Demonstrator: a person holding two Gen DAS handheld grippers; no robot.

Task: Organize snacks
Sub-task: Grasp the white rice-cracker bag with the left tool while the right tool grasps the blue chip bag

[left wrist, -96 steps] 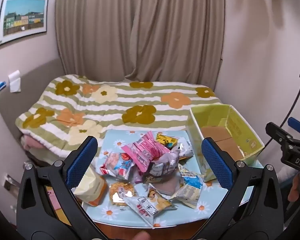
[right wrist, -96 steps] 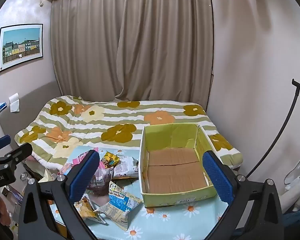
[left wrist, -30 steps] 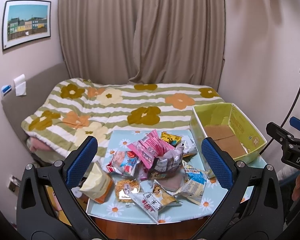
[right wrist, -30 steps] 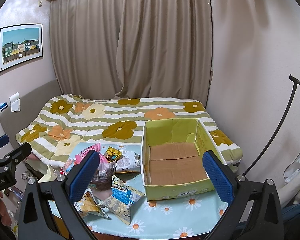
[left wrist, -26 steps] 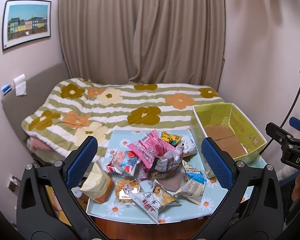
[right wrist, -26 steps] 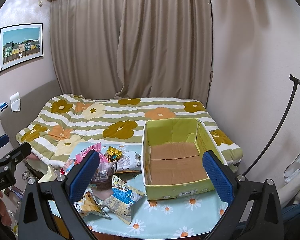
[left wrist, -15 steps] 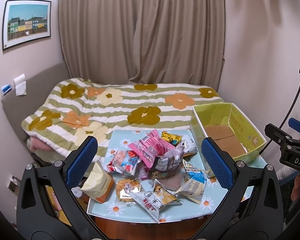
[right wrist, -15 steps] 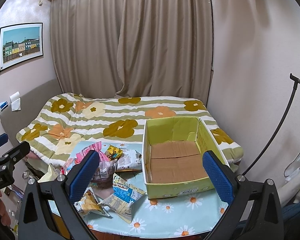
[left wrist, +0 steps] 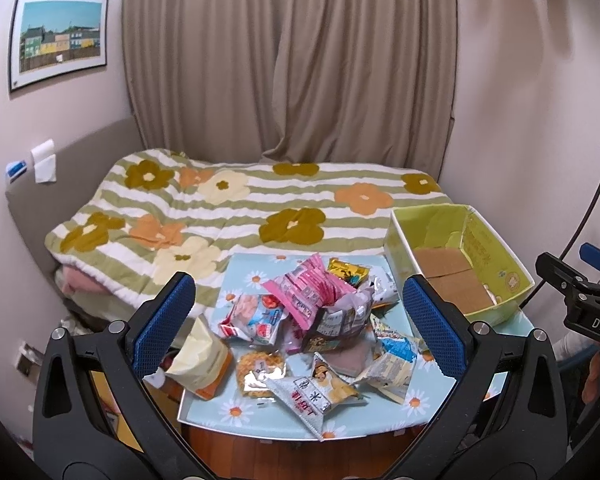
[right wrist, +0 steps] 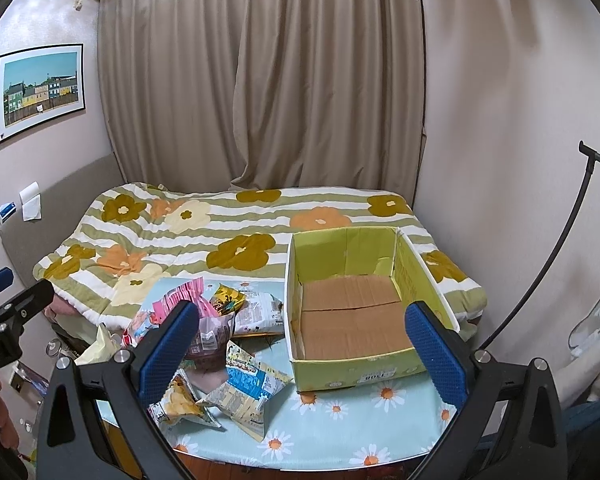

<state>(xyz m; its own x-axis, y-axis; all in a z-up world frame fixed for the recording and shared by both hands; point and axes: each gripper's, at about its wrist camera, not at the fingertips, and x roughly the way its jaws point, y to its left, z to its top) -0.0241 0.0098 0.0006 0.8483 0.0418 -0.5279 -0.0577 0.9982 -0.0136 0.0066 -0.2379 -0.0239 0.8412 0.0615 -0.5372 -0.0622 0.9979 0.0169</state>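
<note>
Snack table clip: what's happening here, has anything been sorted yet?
Not yet. A person holds the left tool and the right tool above the table, both open and holding nothing. The snack packets lie heaped on the table's left part. The cardboard box beside them shows only its bare bottom. No packet is being touched.

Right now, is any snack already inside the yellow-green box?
No, the box shows only bare cardboard flaps on its floor; the snack pile lies beside it.

Both wrist cams face bed, probably head-high; share table (left wrist: 414,402), box (right wrist: 364,368).
</note>
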